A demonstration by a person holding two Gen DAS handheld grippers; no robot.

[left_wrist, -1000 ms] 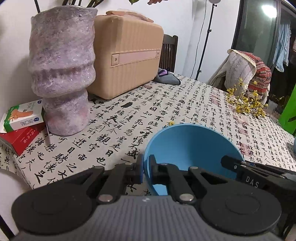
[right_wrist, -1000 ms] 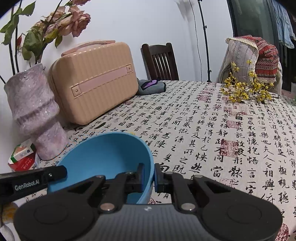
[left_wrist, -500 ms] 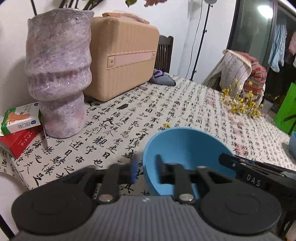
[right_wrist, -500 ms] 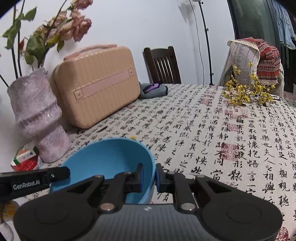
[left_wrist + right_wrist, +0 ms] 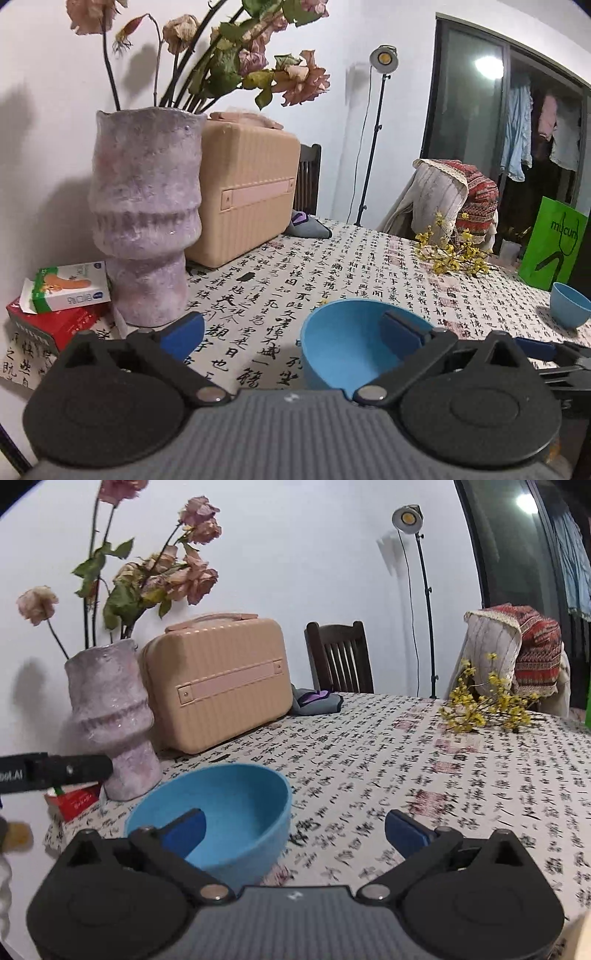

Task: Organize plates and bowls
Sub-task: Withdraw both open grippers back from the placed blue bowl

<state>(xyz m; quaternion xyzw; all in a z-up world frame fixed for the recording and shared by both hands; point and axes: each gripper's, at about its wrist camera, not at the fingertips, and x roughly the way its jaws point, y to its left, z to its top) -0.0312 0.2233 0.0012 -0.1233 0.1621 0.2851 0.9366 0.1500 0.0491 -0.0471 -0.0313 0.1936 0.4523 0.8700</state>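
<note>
A blue bowl (image 5: 351,343) sits upright on the calligraphy tablecloth (image 5: 332,266) near the front edge; it also shows in the right wrist view (image 5: 221,812). My left gripper (image 5: 291,330) is open, its right finger over the bowl's inside and its left finger outside the rim. My right gripper (image 5: 295,829) is open, its left finger over the bowl's inside and its right finger clear of it. Neither holds the bowl. A second blue bowl (image 5: 569,304) stands at the far right of the table.
A purple vase (image 5: 144,236) with dried roses and a beige case (image 5: 247,199) stand at the back left. Small boxes (image 5: 55,302) lie by the vase. Yellow flower sprigs (image 5: 450,254) and a green bag (image 5: 550,247) sit at the right. A chair (image 5: 340,657) stands behind the table.
Both grippers were shut on the bowl's rim; the left opened first, then the right. The bowl now rests on the table and both grippers have drawn back and up.
</note>
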